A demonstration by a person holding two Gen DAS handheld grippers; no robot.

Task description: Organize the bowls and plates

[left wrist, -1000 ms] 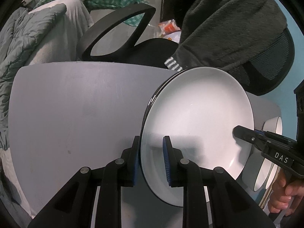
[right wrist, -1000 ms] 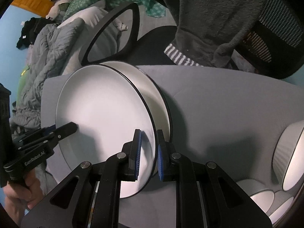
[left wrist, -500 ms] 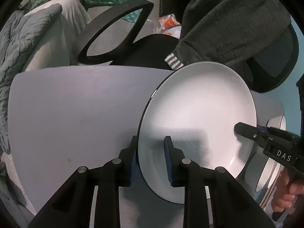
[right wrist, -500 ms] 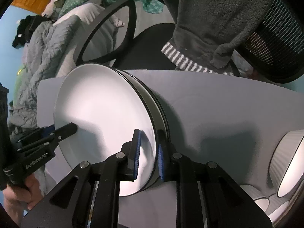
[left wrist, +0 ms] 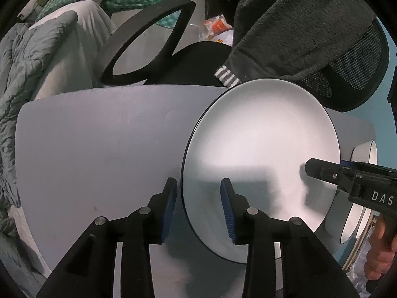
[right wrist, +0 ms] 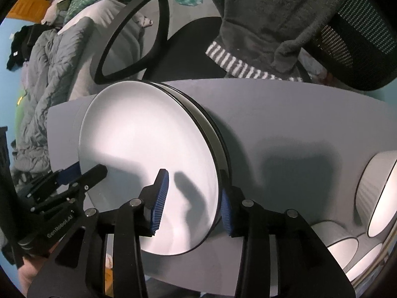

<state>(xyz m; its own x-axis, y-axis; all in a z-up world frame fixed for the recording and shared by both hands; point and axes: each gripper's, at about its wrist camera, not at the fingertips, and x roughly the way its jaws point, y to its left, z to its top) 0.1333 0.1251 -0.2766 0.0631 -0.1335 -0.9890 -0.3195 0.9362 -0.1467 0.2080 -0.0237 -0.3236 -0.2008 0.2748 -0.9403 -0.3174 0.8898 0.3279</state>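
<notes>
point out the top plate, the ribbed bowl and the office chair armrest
top plate point(right wrist: 148, 144), right wrist view, on its white face
ribbed bowl point(right wrist: 369, 186), right wrist view, on its ribbed outer wall
office chair armrest point(left wrist: 153, 22), left wrist view, on the black loop's upper bar

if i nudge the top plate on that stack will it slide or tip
Probably slide: the top plate looks glazed and smooth, lying flat on the plate beneath. Tipping seems unlikely, since it is wide and shallow. It looks rigid and breakable.
</notes>
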